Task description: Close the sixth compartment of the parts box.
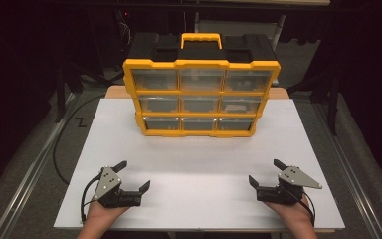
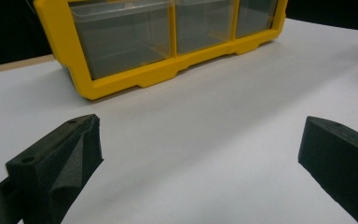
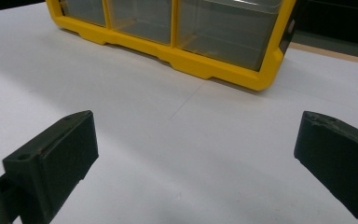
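A white sheet (image 1: 199,164) covers the table, with a wooden edge behind it, and the room around is dark. The yellow organizer (image 1: 201,97) stands upright at the far middle. The left gripper (image 1: 134,175) and the right gripper (image 1: 263,172) rest near the front edge, both with jaws spread wide, holding nothing.

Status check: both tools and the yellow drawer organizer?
Left tool open, empty, low over the white table. Right tool the same. Yellow plastic drawer organizer upright at the far side, clear drawers shut, untouched. Nothing between.
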